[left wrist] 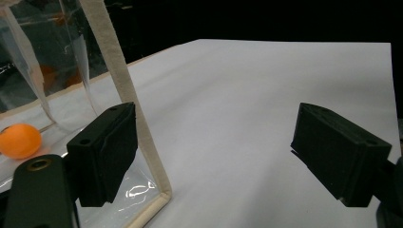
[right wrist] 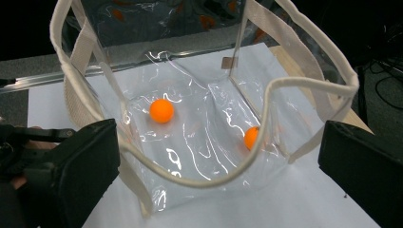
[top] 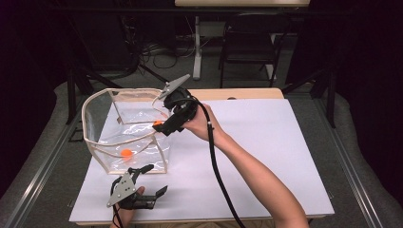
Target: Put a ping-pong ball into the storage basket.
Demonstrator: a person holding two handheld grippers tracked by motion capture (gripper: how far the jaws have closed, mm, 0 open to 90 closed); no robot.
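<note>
Two smooth orange balls [right wrist: 161, 110] inside floppy clear-plastic bag [right wrist: 304, 61]

A clear plastic bag [top: 124, 128] with cream trim stands open left of centre, holding two orange balls [right wrist: 161, 110].

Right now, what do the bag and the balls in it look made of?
Bag: clear soft plastic, glossy, creased with glare streaks, edged in cream woven-looking trim. Balls: smooth matte orange, probably hard plastic like table-tennis balls; the look can't confirm it.
</note>
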